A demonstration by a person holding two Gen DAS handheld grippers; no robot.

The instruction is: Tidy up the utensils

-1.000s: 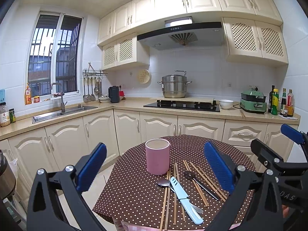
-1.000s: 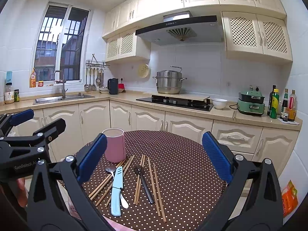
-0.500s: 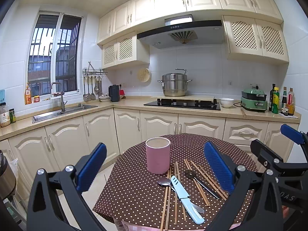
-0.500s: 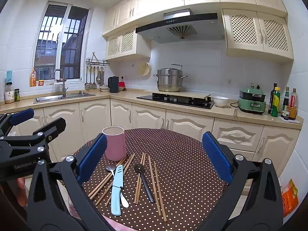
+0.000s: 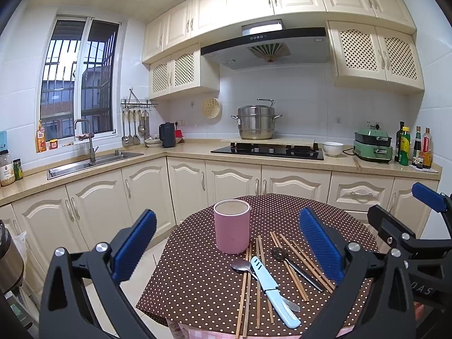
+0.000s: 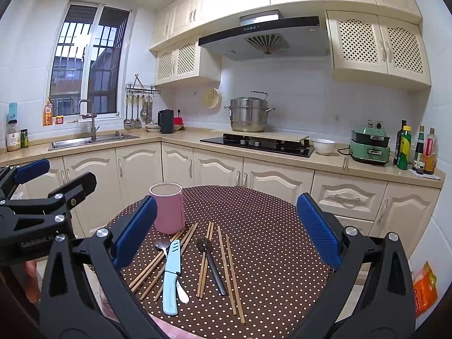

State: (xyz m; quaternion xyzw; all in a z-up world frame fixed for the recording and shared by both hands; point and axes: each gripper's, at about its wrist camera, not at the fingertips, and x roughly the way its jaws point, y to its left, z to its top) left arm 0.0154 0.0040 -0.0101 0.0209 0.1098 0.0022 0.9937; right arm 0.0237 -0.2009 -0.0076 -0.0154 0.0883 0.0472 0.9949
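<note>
1. Both grippers, left gripper and right gripper, are still hovering wide open, holding nothing.
2. Nothing is moving: chopsticks, blue knife, spoon are lying lower centre beside pink cup; sorting isn't starting yet.

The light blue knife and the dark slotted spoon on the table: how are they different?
The light blue knife is broad, pale and flat; the dark slotted spoon is thin and black with a round head. The knife lies across a metal spoon; the dark spoon lies among wooden chopsticks. Both lie flat, handles toward the cameras.
</note>
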